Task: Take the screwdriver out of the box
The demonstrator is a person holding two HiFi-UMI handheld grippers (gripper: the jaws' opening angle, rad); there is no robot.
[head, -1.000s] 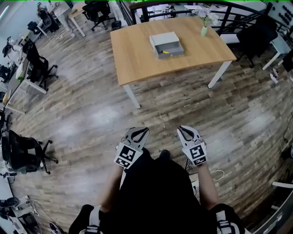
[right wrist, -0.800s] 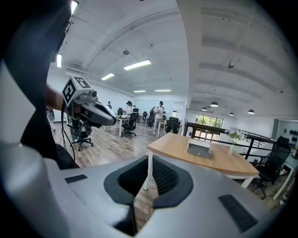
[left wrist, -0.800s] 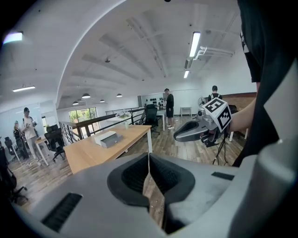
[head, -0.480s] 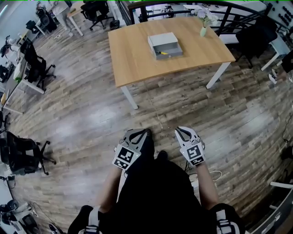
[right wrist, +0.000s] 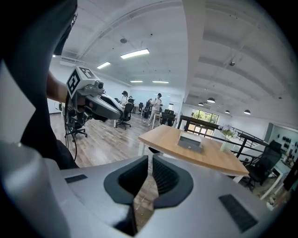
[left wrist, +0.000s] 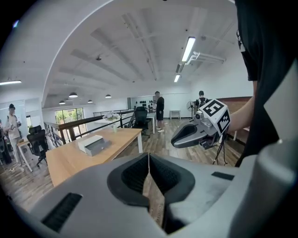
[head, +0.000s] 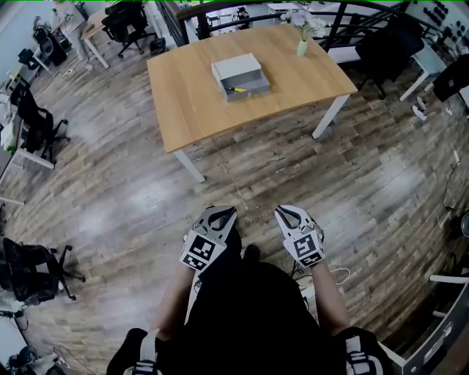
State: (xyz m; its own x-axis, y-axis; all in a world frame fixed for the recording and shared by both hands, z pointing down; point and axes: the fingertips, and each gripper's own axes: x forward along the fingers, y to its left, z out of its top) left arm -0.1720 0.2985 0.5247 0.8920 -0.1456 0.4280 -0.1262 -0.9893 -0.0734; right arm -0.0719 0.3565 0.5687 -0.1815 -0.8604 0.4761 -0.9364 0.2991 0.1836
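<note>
A grey open box [head: 239, 75] sits on a wooden table [head: 183, 102] far ahead of me. A yellow-handled screwdriver [head: 236, 89] lies in its open front part. Both grippers hang low in front of the person's body, over the wooden floor and well short of the table. The left gripper [head: 222, 214] is shut with nothing in it, and so is the right gripper [head: 286, 212]. In the left gripper view the jaws [left wrist: 148, 157] meet, with the box [left wrist: 93, 144] small beyond them. The right gripper view shows its jaws [right wrist: 150, 159] closed and the box [right wrist: 190, 140] distant.
A small vase of flowers [head: 301, 45] stands at the table's far right corner. A dark railing [head: 344, 22] runs behind the table. Office chairs [head: 37, 121] and desks line the left side. A white cable [head: 341, 277] lies on the floor by my right. People stand far off [left wrist: 159, 105].
The table and box have shifted left and nearer in the head view as the person steps forward. Both grippers stay shut at the same height.
</note>
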